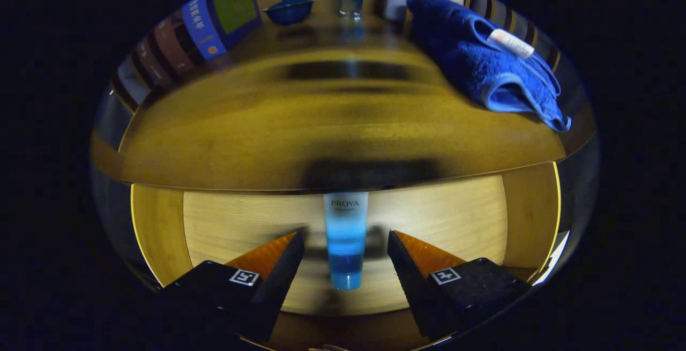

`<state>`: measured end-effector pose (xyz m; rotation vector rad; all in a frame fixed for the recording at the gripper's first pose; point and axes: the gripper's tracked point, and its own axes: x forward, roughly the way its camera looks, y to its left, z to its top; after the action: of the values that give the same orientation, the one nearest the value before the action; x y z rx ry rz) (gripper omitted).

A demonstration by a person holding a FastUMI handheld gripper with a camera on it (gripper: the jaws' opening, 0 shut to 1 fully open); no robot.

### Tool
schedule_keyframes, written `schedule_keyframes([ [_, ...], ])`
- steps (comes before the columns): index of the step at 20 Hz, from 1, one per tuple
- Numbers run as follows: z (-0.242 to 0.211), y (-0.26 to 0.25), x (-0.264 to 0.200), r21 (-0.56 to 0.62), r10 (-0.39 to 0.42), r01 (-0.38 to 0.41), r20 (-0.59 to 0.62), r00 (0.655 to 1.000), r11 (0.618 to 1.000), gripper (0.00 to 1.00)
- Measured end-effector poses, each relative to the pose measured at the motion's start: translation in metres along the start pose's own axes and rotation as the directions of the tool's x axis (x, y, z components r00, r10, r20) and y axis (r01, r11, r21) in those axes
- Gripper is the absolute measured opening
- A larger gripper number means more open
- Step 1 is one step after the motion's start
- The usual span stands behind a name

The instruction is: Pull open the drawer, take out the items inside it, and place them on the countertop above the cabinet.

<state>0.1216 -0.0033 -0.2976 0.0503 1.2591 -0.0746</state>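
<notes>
We have the pale wooden drawer (439, 217) pulled open; a blue translucent plastic tube (346, 244) lies inside, between our hand-held gripper (345, 246)'s wide-open, empty fingers. Grasping it and lifting it to the far wooden worktop (321, 126) remains.

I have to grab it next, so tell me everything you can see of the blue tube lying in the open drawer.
The slim tube looks like plastic, fading from a whitish upper part with dark lettering to pale blue, then a deeper blue cap end. It lies flat on the pale wooden drawer floor, lengthwise, cap end nearest the tool, its far end near the brown wooden countertop edge. It sits between the tool's open fingers, which do not touch it.
</notes>
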Motion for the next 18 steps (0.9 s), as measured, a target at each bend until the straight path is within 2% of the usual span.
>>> schedule_keyframes([
  [2, -0.006, -0.004, 0.005, -0.007, -0.026, 0.025, -0.039, 0.999, 1.0, 0.99],
  [9, -0.018, -0.009, 0.013, -0.017, -0.08, 0.079, -0.126, 0.989, 0.997, 0.72],
  [13, -0.022, 0.002, 0.023, -0.029, -0.038, 0.034, -0.136, 0.99, 0.999, 0.56],
  [15, -0.016, 0.001, 0.011, -0.076, -0.056, 0.047, -0.125, 0.991, 0.996, 0.48],
  [17, -0.021, 0.0, 0.019, -0.078, -0.053, 0.045, -0.113, 0.992, 0.996, 0.48],
  [18, -0.018, 0.0, 0.015, -0.068, -0.05, 0.042, -0.113, 0.992, 0.997, 0.42],
])
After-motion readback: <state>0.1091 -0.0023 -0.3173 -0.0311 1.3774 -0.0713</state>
